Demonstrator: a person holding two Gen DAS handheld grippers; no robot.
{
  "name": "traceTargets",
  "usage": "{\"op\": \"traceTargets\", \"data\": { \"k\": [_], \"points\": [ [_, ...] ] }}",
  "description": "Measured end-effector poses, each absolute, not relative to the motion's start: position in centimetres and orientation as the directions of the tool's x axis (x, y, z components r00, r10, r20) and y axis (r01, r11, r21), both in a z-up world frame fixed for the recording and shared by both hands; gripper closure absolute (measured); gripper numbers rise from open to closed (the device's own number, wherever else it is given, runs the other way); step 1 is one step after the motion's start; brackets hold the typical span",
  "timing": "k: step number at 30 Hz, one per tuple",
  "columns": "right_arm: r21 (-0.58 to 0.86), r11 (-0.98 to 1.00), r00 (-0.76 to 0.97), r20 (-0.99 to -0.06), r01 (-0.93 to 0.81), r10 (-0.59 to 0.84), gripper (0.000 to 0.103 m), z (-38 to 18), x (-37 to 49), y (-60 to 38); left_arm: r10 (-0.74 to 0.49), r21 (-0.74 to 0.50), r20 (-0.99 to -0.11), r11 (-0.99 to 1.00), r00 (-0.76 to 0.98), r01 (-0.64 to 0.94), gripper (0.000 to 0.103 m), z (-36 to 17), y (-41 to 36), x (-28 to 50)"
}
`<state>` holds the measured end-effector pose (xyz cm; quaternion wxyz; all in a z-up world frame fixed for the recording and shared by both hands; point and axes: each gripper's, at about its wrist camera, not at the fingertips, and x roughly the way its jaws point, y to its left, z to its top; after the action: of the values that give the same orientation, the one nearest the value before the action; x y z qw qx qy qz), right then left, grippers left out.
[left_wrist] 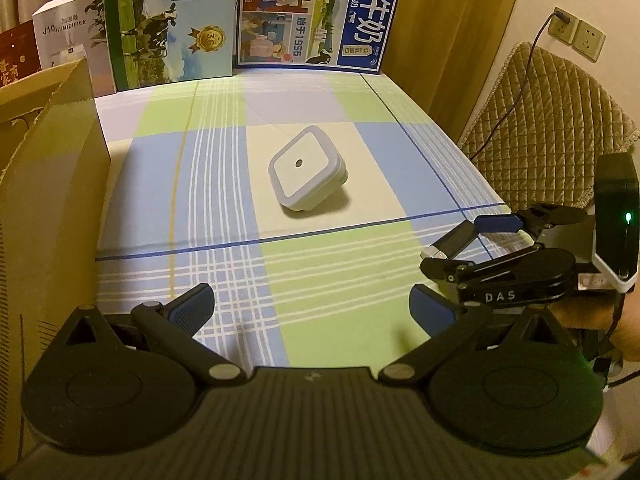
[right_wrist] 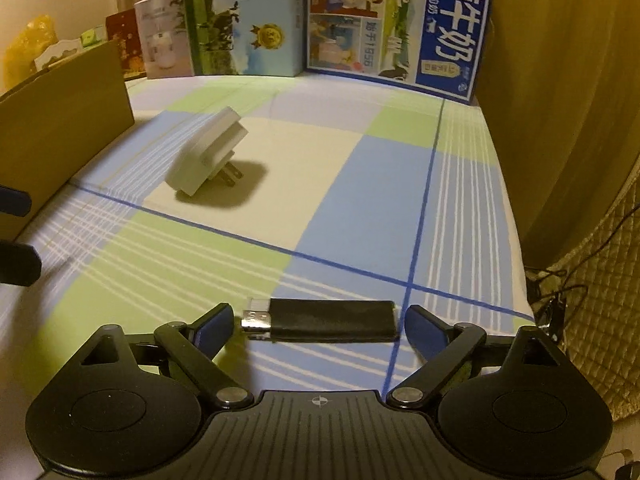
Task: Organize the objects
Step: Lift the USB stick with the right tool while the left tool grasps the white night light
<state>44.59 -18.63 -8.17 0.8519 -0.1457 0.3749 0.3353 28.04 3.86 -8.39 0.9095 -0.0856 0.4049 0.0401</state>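
While both tools hang low over the checked blue, green and cream cloth (right_wrist: 360, 184) that covers the table, each has its blue-padded fingers spread wide and grips nothing. The right tool (right_wrist: 318, 326) sits with a black rectangular USB stick (right_wrist: 334, 319) lying crosswise between its fingertips, flat on the cloth; a small gap shows between each pad and the stick's ends. The stick has a matte black body and a short silver metal plug at the end toward the tool's left finger (right_wrist: 212, 326). In the left wrist view the same stick (left_wrist: 454, 240) shows as a dark bar inside the right tool (left_wrist: 460, 254), off to the right of the left tool (left_wrist: 310, 306).

Ahead of the left tool, near the middle of the cloth, rests a white square plug-in night light (left_wrist: 307, 174) with rounded corners, a pale grey border and a small dark dot at the centre of its face. It lies tilted, propped up on its back. From the right wrist view the night light (right_wrist: 204, 156) is ahead and to the left, and two flat metal prongs jut from its rear down toward the cloth.

A brown cardboard box (left_wrist: 44, 168) stands to the left of the left tool. Printed milk cartons (left_wrist: 312, 12) line the far edge.
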Motion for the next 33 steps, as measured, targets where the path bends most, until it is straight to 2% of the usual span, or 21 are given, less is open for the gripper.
{"op": "traceTargets", "data": {
  "k": [1,2,11,19,29,33],
  "points": [
    [0.002,0.738,0.498,-0.737,-0.675,0.458,0.015,-8.2,44.5,-18.6,0.002,-0.126,-0.743,0.982,0.669,-0.143,0.001,-8.4,3.8,28.1],
    [-0.002,0.74,0.506,-0.732,-0.672,0.457,0.025,-8.0,44.3,-18.5,0.0,-0.128,-0.744,0.981,0.668,-0.143,0.001,-8.5,3.8,28.2],
    [-0.003,0.808,0.585,-0.691,-0.589,0.424,0.025,-4.9,43.9,-18.1,0.004,-0.134,-0.731,0.98,0.682,-0.149,0.001,-8.1,4.1,29.8],
    [-0.001,0.89,0.663,-0.668,-0.457,0.339,0.025,-3.0,44.9,-17.7,0.037,-0.17,-0.706,0.961,0.708,-0.219,0.002,-8.8,6.8,34.0],
    [0.001,0.908,0.668,-0.677,-0.419,0.309,0.025,-3.7,44.6,-17.2,-0.103,-0.399,-0.666,0.886,0.739,-0.236,0.029,-12.6,10.1,38.6],
    [0.01,0.913,0.667,-0.679,-0.407,0.305,0.025,-3.9,44.7,-17.5,-0.123,-0.417,-0.673,0.878,0.729,-0.237,0.03,-13.6,10.3,39.6]
  ]
}}
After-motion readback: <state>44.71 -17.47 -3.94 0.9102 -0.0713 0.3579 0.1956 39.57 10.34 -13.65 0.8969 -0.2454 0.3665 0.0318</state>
